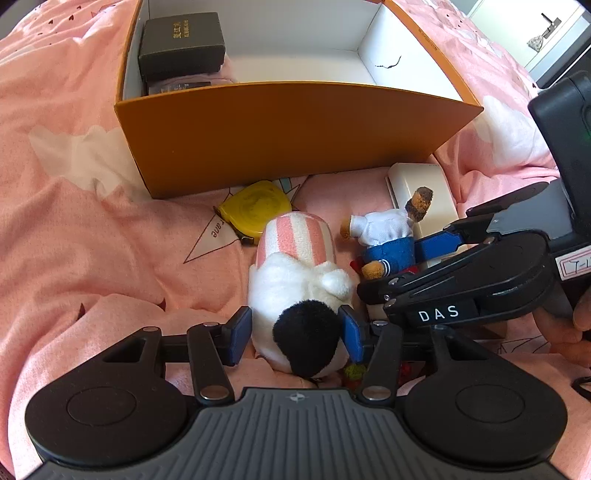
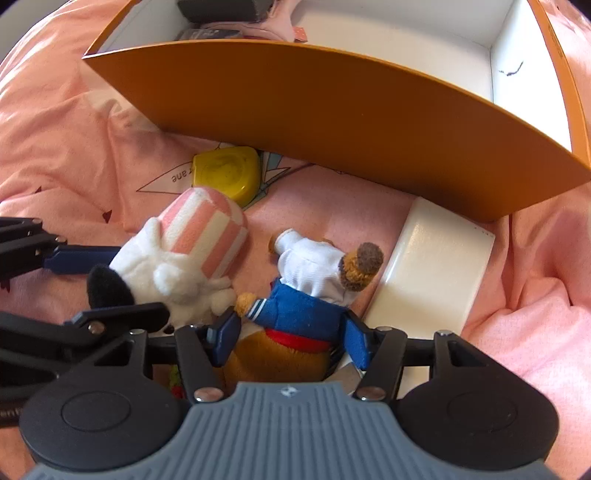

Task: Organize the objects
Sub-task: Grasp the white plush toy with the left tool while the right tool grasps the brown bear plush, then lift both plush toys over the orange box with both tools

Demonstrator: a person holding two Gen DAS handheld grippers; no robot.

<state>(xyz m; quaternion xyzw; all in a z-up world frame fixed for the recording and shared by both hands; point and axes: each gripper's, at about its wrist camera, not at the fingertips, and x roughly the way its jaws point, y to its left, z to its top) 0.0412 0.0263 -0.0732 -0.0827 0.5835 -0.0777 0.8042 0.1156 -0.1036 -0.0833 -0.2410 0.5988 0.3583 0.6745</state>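
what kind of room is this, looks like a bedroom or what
Probably a bedroom: everything lies on a rumpled pink printed bedsheet, with plush toys such as a white stuffed animal and a sailor bear beside an orange storage box.

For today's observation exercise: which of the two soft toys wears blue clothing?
The brown bear doll, between the right gripper's fingers; the white plush has pink stripes instead.

Pink printed bedsheet (image 1: pixel 74 221), rumpled, bright daylight, pale cabinet (image 1: pixel 554 33) behind

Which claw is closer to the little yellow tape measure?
The left claw. It straddles the striped plush lying right beside the yellow tape measure. The right claw straddles the sailor doll, farther off.
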